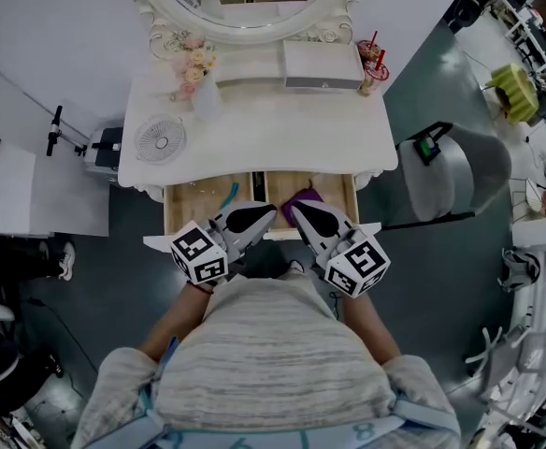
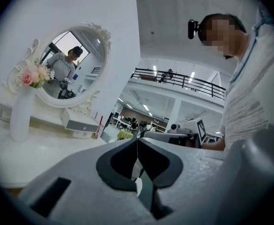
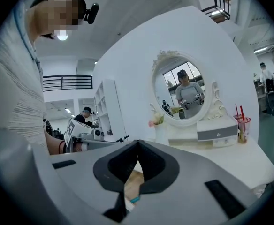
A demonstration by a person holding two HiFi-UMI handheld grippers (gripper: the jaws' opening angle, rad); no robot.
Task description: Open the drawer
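The pale wooden drawers (image 1: 191, 211) under the white counter (image 1: 282, 138) sat open, seemingly light and rigid, best gripped at the front lip. The left gripper (image 1: 268, 210) and right gripper (image 1: 294, 210) were clenched, empty.

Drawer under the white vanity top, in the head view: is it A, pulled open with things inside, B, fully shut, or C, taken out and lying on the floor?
A: the drawer shows its wooden inside in front of the vanity top, with a teal thing and a purple thing in it.
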